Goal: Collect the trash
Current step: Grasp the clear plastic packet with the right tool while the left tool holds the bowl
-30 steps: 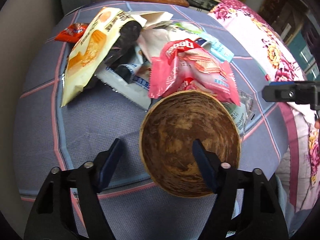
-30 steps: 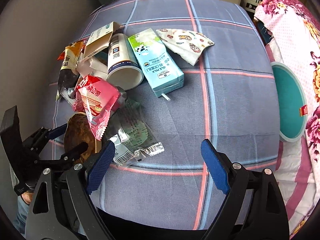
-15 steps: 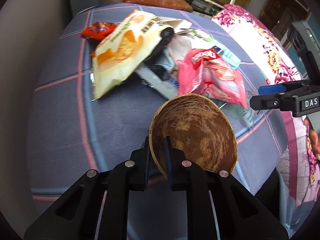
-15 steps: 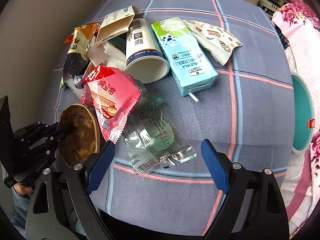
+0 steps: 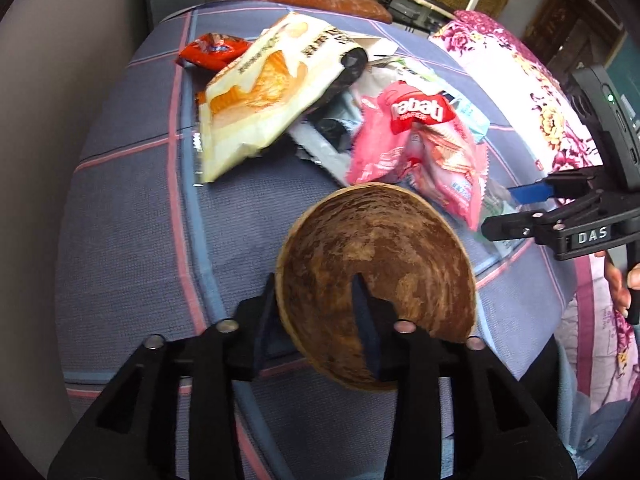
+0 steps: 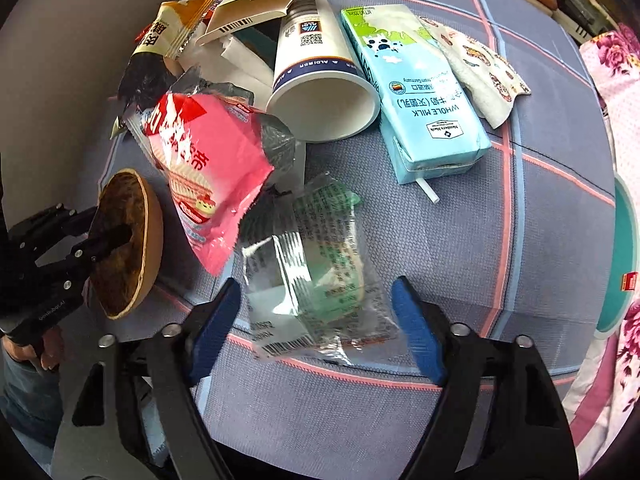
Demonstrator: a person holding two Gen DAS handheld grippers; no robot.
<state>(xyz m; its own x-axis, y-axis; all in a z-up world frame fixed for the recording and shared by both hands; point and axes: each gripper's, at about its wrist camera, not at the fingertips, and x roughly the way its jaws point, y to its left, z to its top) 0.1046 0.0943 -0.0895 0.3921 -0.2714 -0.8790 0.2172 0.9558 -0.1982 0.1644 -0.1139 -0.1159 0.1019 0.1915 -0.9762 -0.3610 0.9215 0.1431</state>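
Note:
My left gripper (image 5: pixel 316 300) is shut on the rim of a brown coconut-shell bowl (image 5: pixel 384 264) and holds it tilted above the blue checked cloth; the bowl (image 6: pixel 128 240) also shows at the left of the right wrist view. My right gripper (image 6: pixel 316 312) is open, its blue fingers on either side of a clear plastic wrapper (image 6: pixel 316 268) lying on the cloth. A pile of trash lies beyond: a pink wafer bag (image 6: pixel 208 168), a white paper cup (image 6: pixel 320 80), a blue milk carton (image 6: pixel 420 100), a yellow snack bag (image 5: pixel 272 92).
A printed tissue (image 6: pixel 480 68) lies right of the carton. A red wrapper (image 5: pixel 212 50) lies at the far left of the pile. A teal round lid (image 6: pixel 624 256) sits at the right beside a floral cloth (image 5: pixel 532 92). The cloth edge (image 5: pixel 120 384) runs near me.
My left gripper has shut on the bowl's rim and lifted it, tilting it. My right gripper has moved forward, so the clear wrapper now lies between its open fingers.

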